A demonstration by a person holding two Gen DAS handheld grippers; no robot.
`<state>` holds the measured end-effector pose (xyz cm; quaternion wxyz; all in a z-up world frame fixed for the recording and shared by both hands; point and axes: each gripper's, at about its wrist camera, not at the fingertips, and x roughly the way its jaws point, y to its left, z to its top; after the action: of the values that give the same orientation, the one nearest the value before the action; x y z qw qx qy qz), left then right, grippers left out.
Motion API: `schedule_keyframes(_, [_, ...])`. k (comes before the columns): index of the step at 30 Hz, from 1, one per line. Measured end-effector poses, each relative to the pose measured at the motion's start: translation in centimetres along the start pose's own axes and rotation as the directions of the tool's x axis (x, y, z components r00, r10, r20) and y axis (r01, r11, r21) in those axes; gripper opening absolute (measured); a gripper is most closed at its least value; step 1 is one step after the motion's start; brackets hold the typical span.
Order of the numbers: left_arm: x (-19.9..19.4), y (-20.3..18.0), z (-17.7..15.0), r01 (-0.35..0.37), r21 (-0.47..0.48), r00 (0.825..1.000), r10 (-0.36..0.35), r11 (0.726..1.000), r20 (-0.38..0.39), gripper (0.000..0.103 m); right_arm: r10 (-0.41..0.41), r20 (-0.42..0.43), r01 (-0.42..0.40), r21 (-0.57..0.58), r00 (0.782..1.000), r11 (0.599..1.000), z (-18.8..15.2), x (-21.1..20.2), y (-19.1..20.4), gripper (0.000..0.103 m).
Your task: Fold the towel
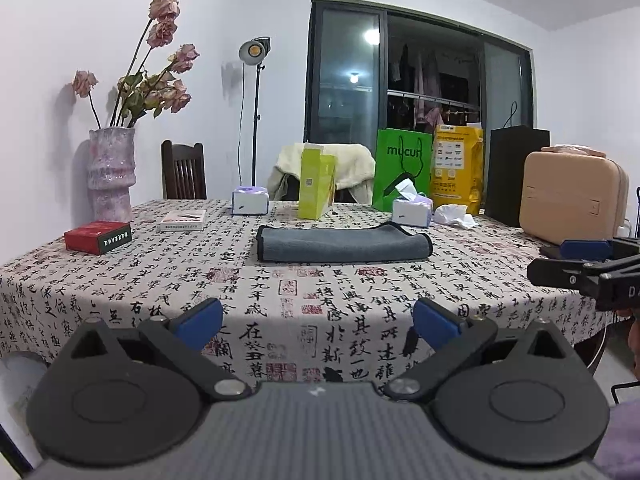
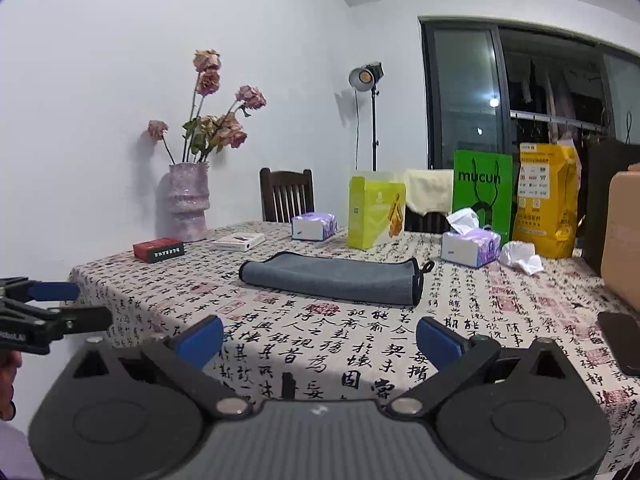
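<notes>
A grey towel (image 1: 344, 245) with a dark edge lies folded into a long strip on the calligraphy-print tablecloth (image 1: 280, 292), mid-table; it also shows in the right wrist view (image 2: 332, 278). My left gripper (image 1: 318, 320) is open and empty, held back at the table's near edge, well short of the towel. My right gripper (image 2: 318, 340) is open and empty, also near the front edge. The right gripper shows at the right edge of the left wrist view (image 1: 568, 262), and the left gripper at the left edge of the right wrist view (image 2: 60, 304).
A red box (image 1: 98, 237), a flat white box (image 1: 183, 220), a vase of dried roses (image 1: 110, 174), two tissue boxes (image 1: 250, 200), a yellow-green carton (image 1: 316, 186), green (image 1: 402, 168) and yellow bags, and a tan case (image 1: 572, 200) stand around the towel. A dark phone (image 2: 622, 342) lies at right.
</notes>
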<state>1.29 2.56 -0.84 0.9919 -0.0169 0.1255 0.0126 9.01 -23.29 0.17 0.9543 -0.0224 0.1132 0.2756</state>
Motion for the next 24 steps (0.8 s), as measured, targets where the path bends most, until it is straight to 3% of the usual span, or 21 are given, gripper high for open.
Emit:
schedule_keyframes(5, [-0.8, -0.6, -1.2, 0.018, -0.005, 0.999, -0.018, 1.000, -0.027, 0.103, -0.010, 0.038, 0.014, -0.112, 0.999, 0.994, -0.8, -1.8, 2.1, 0.103])
schedule_keyframes(12, [-1.9, -2.0, -1.7, 0.021, 0.046, 1.000, -0.020, 0.999, -0.004, 0.103, 0.032, -0.002, -0.032, -0.027, 0.999, 0.999, -2.1, -3.0, 2.6, 0.103])
schedule_keyframes(24, [-2.2, -2.7, -1.9, 0.037, 0.062, 0.999, -0.037, 0.997, -0.002, 0.103, 0.016, 0.009, -0.016, -0.006, 1.000, 1.000, -2.4, -3.4, 2.4, 0.103])
